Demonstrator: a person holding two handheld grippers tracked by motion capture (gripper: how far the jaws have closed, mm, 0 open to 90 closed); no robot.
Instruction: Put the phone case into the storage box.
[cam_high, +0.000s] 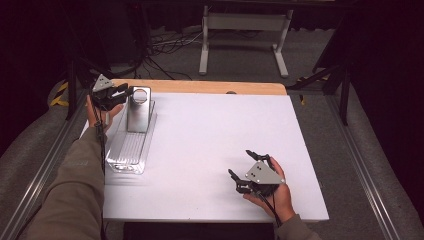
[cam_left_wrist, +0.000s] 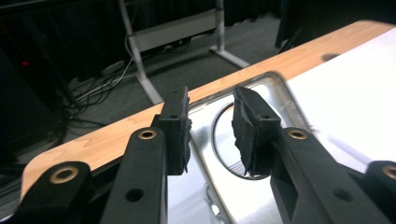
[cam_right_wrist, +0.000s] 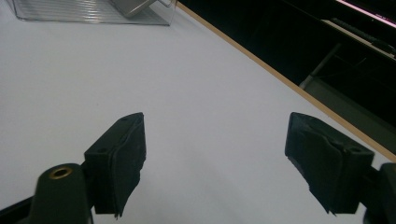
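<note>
A shiny metal plate (cam_high: 138, 112) with a round hole near its top stands upright at the far end of a clear ribbed tray (cam_high: 127, 150) on the left side of the table. My left gripper (cam_high: 127, 91) sits right at the plate's top left, level with the hole. In the left gripper view the jaws of my left gripper (cam_left_wrist: 212, 133) stand apart, and the metal plate (cam_left_wrist: 205, 126) and its hole show in the gap behind them; the pads press on nothing. My right gripper (cam_high: 240, 162) rests wide open over the bare white table at the front right, holding nothing (cam_right_wrist: 215, 158).
The white table top (cam_high: 210, 135) has a wooden strip (cam_high: 200, 86) along its far edge. The clear tray (cam_right_wrist: 93, 11) lies far off in the right gripper view. Beyond the table are a white frame stand (cam_high: 245, 25), cables on the floor and dark surroundings.
</note>
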